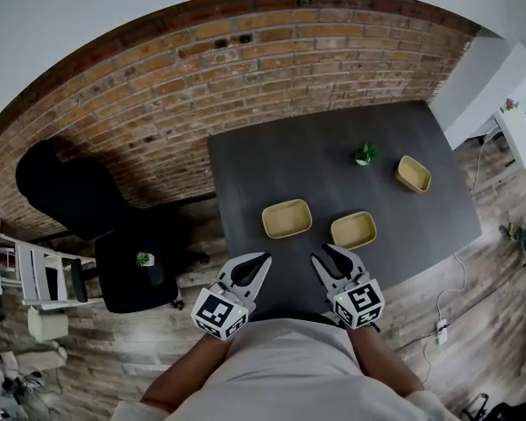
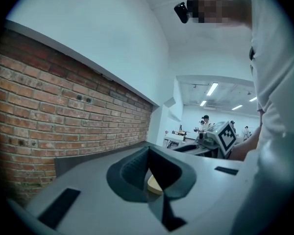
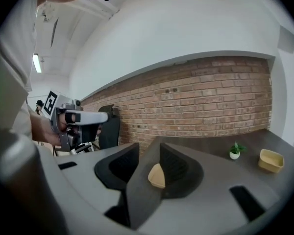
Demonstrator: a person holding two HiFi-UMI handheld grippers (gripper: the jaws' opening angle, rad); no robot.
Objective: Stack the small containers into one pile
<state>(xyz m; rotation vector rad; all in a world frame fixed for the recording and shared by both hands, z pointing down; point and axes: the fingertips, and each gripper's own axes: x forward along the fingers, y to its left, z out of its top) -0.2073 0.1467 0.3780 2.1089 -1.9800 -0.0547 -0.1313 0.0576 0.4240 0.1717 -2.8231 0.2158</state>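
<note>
Left tool (image 1: 265, 258) closed, right tool (image 1: 321, 252) slightly open, both empty, over table (image 1: 272, 160) near edge; left tray (image 1: 287, 218), middle tray (image 1: 353, 229) just ahead.

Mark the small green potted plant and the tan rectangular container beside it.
small green potted plant (image 1: 364, 153), head view, on its leaves
tan rectangular container (image 1: 413, 174), head view, on its bare inner floor

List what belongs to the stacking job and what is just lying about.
Job: left container, middle container, right container.
Lying about: plant on the table, chair beside it.
</note>
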